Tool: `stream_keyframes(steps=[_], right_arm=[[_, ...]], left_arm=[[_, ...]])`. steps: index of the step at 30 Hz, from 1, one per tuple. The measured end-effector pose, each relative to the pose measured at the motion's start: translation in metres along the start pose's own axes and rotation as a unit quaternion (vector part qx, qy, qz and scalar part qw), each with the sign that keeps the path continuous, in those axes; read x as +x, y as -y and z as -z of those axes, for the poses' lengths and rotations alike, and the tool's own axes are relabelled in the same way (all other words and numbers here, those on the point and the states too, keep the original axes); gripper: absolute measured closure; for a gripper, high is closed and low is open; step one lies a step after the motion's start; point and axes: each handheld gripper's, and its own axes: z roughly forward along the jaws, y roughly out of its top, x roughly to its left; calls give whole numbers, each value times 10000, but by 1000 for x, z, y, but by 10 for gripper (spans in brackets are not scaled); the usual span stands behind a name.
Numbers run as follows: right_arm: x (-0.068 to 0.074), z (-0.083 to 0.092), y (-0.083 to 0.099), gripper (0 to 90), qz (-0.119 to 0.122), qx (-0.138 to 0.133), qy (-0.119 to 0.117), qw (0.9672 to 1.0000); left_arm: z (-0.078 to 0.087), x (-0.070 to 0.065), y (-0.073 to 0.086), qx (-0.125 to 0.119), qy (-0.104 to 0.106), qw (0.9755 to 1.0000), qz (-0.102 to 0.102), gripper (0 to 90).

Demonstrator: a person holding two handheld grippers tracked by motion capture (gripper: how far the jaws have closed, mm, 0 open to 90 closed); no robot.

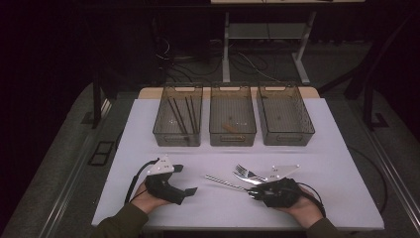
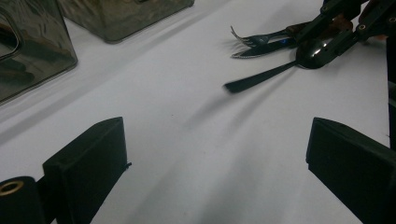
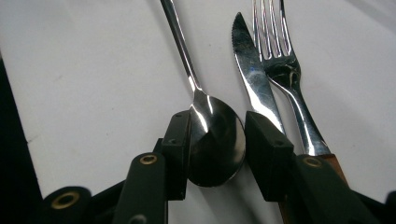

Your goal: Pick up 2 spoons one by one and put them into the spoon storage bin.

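Three bins (image 1: 232, 117) stand side by side at the rear of the surface (image 1: 317, 168); spoon (image 1: 225, 182), knife (image 1: 246, 178) and fork (image 1: 246, 172) lie front right.

Spoon between the jaws, beside a knife and fork.
The steel spoon (image 3: 215, 140) lies on the white desk (image 1: 307, 198), bowl clamped, handle pointing away.

Black tongs (image 1: 249, 192), olive sleeves (image 1: 121, 223)

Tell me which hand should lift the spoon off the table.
Right. The right gripper already has its jaws on either side of the spoon bowl, beside the knife and fork. The left gripper sits open well away across the table, with nothing between its jaws.
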Motion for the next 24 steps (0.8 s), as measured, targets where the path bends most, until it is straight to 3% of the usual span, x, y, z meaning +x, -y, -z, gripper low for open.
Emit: stream_keyframes(steps=[13,24], right_arm=[[4,5,-1,753,170,28,144,9997],[2,10,-2,841,104,-112,-57,9999]], left_arm=[[0,0,0,-2,-3,10000,-8,42],[0,0,0,0,4,10000,-12,42]])
